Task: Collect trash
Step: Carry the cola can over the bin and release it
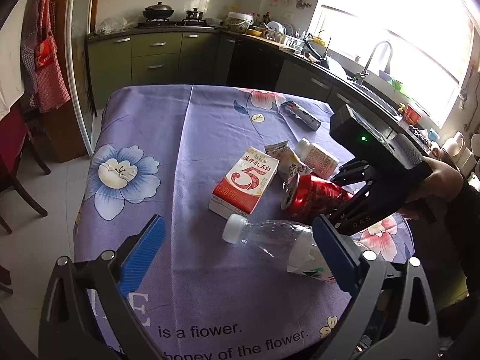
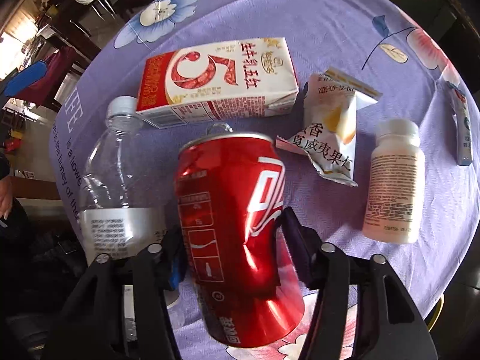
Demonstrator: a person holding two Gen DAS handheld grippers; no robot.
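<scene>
Trash lies on a purple flowered tablecloth (image 1: pixel 168 138). My right gripper (image 2: pixel 232 240) is shut on a dented red cola can (image 2: pixel 234 219), which also shows in the left wrist view (image 1: pixel 315 195). My left gripper (image 1: pixel 240 249) is open, its blue pads either side of a clear plastic bottle (image 1: pixel 270 237) with a white cap, not touching it. The bottle lies left of the can in the right wrist view (image 2: pixel 111 180). A red and white milk carton (image 1: pixel 244 181) (image 2: pixel 219 81), a snack wrapper (image 2: pixel 333 132), a white pill bottle (image 2: pixel 393 183) and a small tube (image 1: pixel 301 114) lie beyond.
Kitchen counters (image 1: pixel 270 45), a stove with pots (image 1: pixel 159 12) and a sink (image 1: pixel 372 90) stand behind the table. A wooden chair (image 1: pixel 18 180) and hanging aprons (image 1: pixel 45 60) are at the left. The table's near edge (image 1: pixel 210 354) carries printed text.
</scene>
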